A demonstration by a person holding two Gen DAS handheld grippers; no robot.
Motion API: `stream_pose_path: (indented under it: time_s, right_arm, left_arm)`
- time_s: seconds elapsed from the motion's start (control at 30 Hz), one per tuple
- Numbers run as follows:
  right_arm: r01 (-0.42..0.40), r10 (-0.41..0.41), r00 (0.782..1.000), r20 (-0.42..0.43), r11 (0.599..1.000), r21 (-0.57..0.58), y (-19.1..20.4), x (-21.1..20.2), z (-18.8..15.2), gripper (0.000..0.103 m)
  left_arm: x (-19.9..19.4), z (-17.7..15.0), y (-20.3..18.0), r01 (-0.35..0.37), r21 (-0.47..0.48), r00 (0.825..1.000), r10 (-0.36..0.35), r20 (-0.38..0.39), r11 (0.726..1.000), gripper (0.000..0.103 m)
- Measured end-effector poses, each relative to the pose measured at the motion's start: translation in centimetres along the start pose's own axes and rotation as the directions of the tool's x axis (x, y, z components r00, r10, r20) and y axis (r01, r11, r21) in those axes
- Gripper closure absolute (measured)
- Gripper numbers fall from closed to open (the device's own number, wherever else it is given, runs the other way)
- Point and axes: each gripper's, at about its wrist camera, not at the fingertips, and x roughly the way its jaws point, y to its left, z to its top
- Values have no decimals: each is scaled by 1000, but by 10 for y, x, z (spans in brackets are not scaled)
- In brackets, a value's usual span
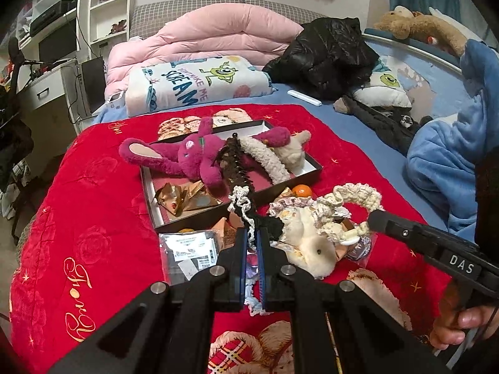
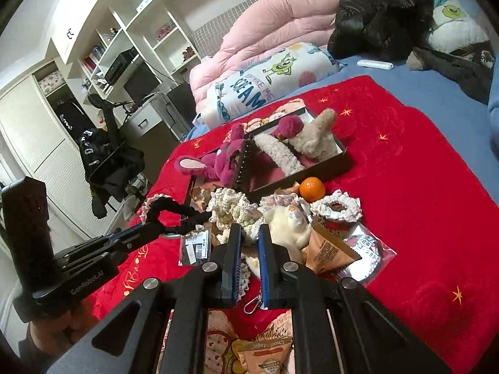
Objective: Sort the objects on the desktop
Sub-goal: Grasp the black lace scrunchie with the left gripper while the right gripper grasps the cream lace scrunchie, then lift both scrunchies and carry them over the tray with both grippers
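**Left gripper lifts a black scrunchie from the heap; right gripper waits over the pile**

The left gripper (image 1: 252, 240) has its fingers pressed together on a black crocheted scrunchie with a cream edge (image 2: 165, 210); from the right wrist view the loop hangs free above the red blanket (image 1: 87, 212), probably raised so it comes clear of the tangle below; the sorting tray (image 1: 315, 168), a dark shallow box just beyond, already holds a magenta plush rabbit (image 1: 193, 155), a fuzzy cream headband (image 1: 265, 159) and a beige plush (image 2: 315, 137), so soft things seem to gather there; the right gripper (image 2: 249, 240) hovers over the cream scrunchie (image 2: 232, 208) with its fingers a little apart and nothing visibly between them, likely poised for the next pick; an orange (image 2: 312, 188) sits against the tray's near wall, beside snack packets (image 2: 327, 249) not yet sorted.
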Motion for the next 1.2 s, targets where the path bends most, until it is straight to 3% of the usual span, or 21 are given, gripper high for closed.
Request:
stream_pose_path:
  time_s: [0.53,1.03,1.2]
  right_arm:
    - [36,-36,997,70,999,-2,-3,5,25,92]
    - [44,-43,998,48,999,-14,-4,85,57,92]
    - [64,-63,997,45,997,-33,-4,116,59,92]
  left_arm:
    - [16,12,35,-67,-101,998,69,9,993,97]
    - [65,51,75,-168,-160,984,175,25,973,97]
    - [89,54,81,-156,-173,987,161,12,972,97]
